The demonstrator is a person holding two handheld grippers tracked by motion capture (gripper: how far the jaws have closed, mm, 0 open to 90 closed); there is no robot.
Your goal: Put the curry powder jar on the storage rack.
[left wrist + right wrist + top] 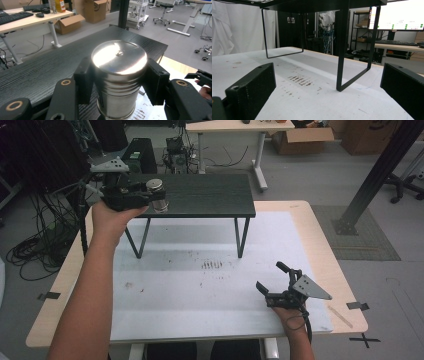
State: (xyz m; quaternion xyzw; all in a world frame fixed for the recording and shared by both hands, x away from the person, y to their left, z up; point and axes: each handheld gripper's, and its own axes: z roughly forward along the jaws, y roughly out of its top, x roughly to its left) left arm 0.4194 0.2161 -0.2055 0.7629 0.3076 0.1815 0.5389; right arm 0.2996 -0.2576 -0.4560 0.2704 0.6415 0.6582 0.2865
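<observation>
The left gripper (150,195) has its 2 jaws pinched on a shiny steel canister (158,195), 1 black pad pressed to each side just under the lid. In the left gripper view the canister (118,77) stands upright between the pads (83,80), its round lid with a small knob facing up. It is held at the near left edge of the black shelf (210,195), a low raised stand on thin metal legs; whether its base touches anything I cannot tell.

The right gripper (280,282) rests low over the white mat (200,290) near the table's front right, well apart from the canister, its jaws spread wide with nothing between them. Its own view looks along the mat toward the shelf's leg frames (343,50) and some brown smudges (299,80).
</observation>
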